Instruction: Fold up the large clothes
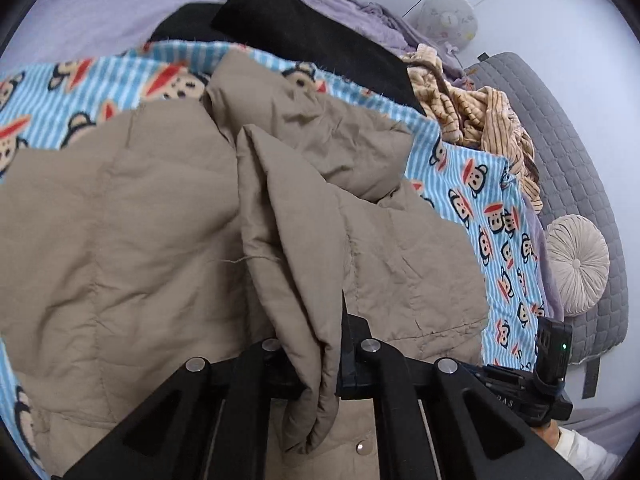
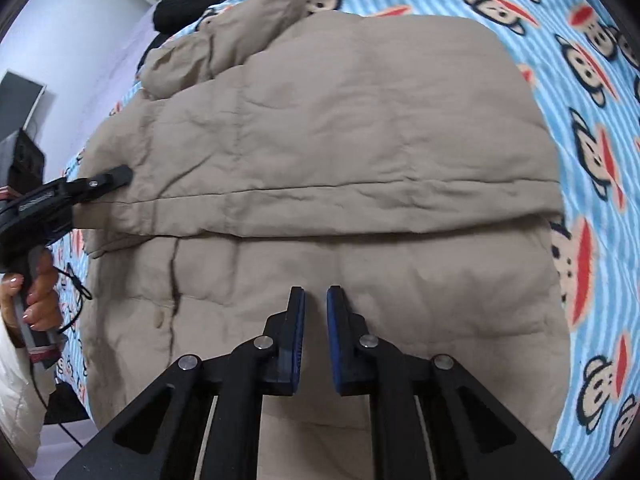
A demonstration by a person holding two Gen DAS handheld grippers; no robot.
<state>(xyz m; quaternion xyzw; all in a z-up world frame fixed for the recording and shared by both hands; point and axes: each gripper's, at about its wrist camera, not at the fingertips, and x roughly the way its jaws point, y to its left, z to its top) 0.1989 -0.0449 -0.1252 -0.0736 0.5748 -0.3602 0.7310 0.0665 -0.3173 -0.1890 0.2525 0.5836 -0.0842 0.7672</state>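
Note:
A large beige padded jacket (image 2: 320, 128) lies spread on a blue striped monkey-print blanket (image 2: 592, 80); it also shows in the left wrist view (image 1: 120, 220). My left gripper (image 1: 316, 360) is shut on a bunched fold of the jacket (image 1: 296, 264), which hangs between its jaws. In the right wrist view the left gripper (image 2: 112, 178) pinches the jacket's left edge, held by a hand. My right gripper (image 2: 316, 300) hovers over the jacket's lower half with a narrow gap between its blue pads (image 2: 334, 320) and nothing in it.
Black folded clothes (image 1: 304, 28) and a crumpled tan striped garment (image 1: 480, 116) lie beyond the blanket (image 1: 496, 216). A grey quilted mat (image 1: 568, 168) and a round beige cushion (image 1: 576, 264) sit at right. A lilac bedsheet (image 1: 100, 4) lies behind.

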